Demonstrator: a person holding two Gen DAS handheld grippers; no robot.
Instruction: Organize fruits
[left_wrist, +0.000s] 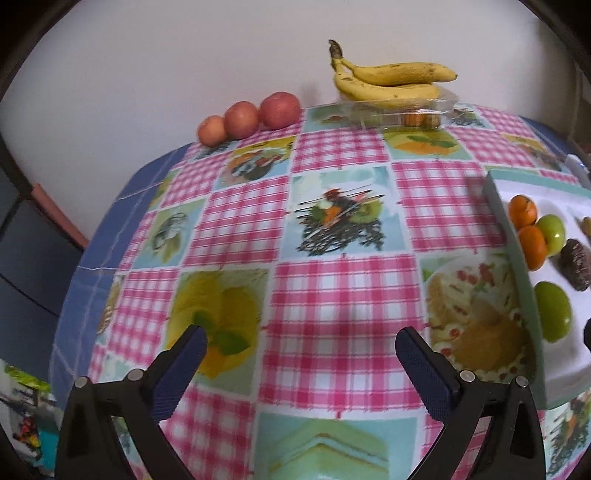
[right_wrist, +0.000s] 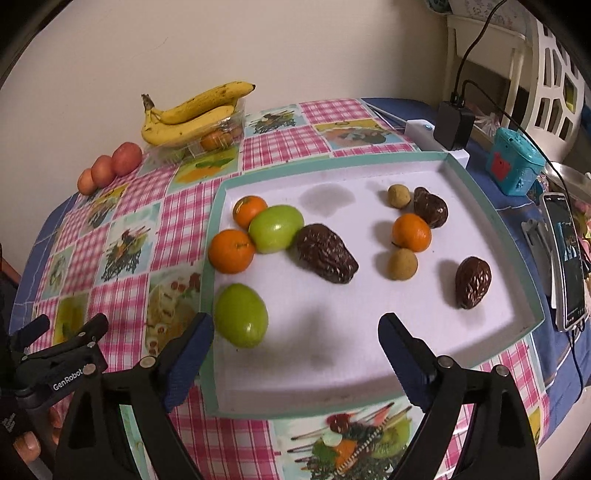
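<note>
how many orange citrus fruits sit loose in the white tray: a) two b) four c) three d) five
c: in the right wrist view the white tray holds three oranges, two at its left and one toward the right.

The table (right_wrist: 280, 122) is covered with a pink checked cloth with food pictures. Directly on it lie three red apples (right_wrist: 110, 168) in a row near the wall, a clear plastic box (right_wrist: 229, 129) with bananas (right_wrist: 188, 118) on top, and a white tray (right_wrist: 491, 221) with a green rim. At the right side stand a white power strip (right_wrist: 424, 134), a blue toy box (right_wrist: 515, 162) and a phone (right_wrist: 567, 258).
</note>
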